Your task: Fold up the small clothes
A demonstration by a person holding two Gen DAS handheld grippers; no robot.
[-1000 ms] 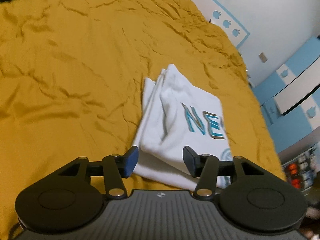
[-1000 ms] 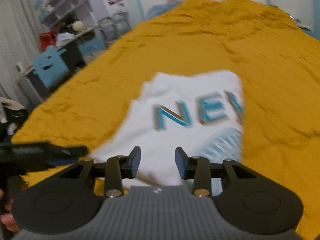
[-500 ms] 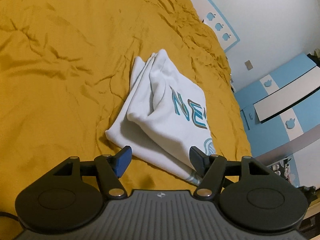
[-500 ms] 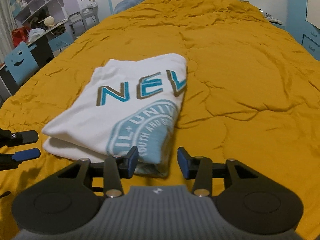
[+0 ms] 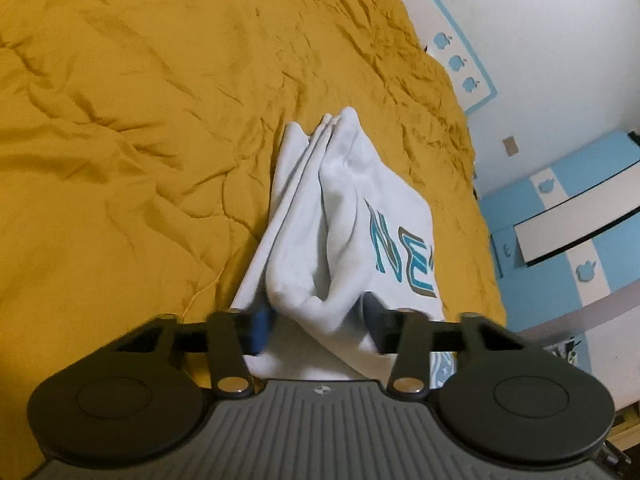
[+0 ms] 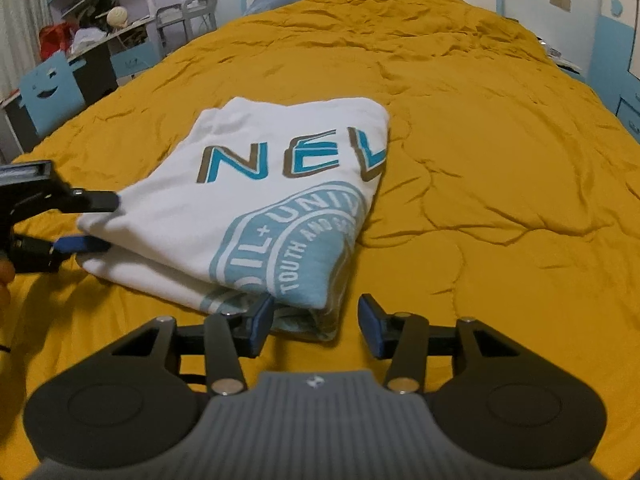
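A folded white T-shirt (image 6: 260, 196) with teal lettering and a round teal print lies on the yellow bedspread (image 6: 480, 160). It also shows in the left wrist view (image 5: 344, 232). My left gripper (image 5: 316, 322) is open, its jaws on either side of the shirt's near folded corner. In the right wrist view the left gripper (image 6: 94, 224) straddles the upper layer at the shirt's left edge. My right gripper (image 6: 316, 322) is open at the shirt's near corner, with its left finger against the hem.
The bedspread (image 5: 140, 120) is wrinkled all around the shirt. A desk and shelves with clutter (image 6: 92, 28) stand at the far left. A blue and white wardrobe (image 5: 572, 216) and a wall stand past the bed's right edge.
My left gripper has moved forward, so its jaws now straddle the shirt's corner. My right gripper has come closer to the shirt's near corner. The shirt lies as before.
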